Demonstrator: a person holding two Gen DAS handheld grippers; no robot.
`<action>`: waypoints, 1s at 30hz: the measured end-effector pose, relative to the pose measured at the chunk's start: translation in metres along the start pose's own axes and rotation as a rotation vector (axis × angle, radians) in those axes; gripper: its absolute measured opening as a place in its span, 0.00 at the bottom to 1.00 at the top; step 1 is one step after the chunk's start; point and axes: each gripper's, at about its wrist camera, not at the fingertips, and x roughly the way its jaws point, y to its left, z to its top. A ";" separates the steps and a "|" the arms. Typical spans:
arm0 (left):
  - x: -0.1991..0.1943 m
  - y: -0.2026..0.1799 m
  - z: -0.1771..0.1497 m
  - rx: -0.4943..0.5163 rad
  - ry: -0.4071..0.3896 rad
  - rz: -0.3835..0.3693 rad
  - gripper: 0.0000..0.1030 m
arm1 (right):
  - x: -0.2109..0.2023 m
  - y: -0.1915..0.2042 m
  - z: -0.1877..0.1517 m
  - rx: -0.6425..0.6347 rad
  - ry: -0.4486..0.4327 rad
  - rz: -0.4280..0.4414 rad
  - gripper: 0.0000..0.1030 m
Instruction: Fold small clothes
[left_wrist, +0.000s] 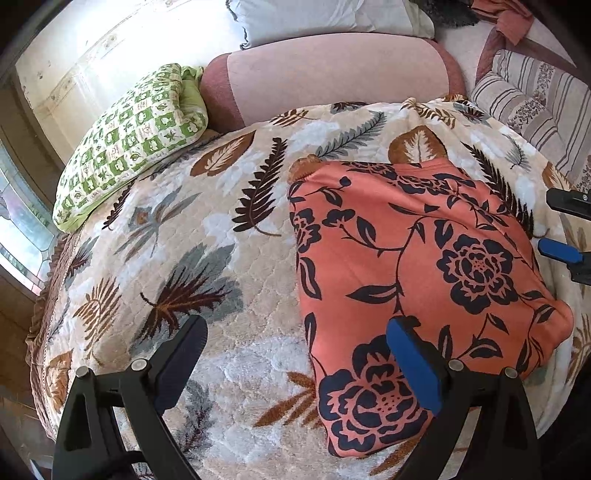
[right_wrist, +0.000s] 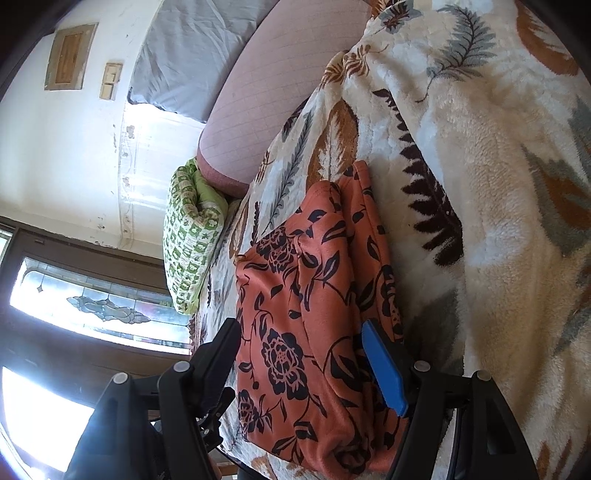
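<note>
Blue and black fingers of the left gripper (left_wrist: 295, 363) are standing wide apart and holding nothing, with the blue one hanging over the near corner of the orange flowery cloth (left_wrist: 417, 291). That cloth is lying folded into a thick square on the leafy blanket (left_wrist: 207, 236), and its edges are looking quite even. I think the fold is almost finished, so the good thing to do now is to press the top flat and push in any corner that is sticking out, going slowly so the layers are not sliding apart. From the other side, the right gripper (right_wrist: 306, 363) is also spread open with nothing in it, and the cloth (right_wrist: 303, 295) is sitting right in front of it. Further away a green checked pillow (left_wrist: 129, 140) is resting at the blanket's edge, well apart from the cloth
</note>
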 end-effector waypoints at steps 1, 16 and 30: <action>0.000 0.001 0.000 -0.001 0.000 0.002 0.95 | 0.000 0.000 0.000 0.001 -0.001 0.000 0.70; 0.038 0.043 0.023 -0.122 0.072 -0.104 0.95 | 0.000 -0.017 0.013 0.072 -0.025 -0.060 0.81; 0.023 0.025 0.036 -0.070 0.000 -0.065 0.95 | 0.024 -0.009 0.021 0.037 0.018 -0.093 0.81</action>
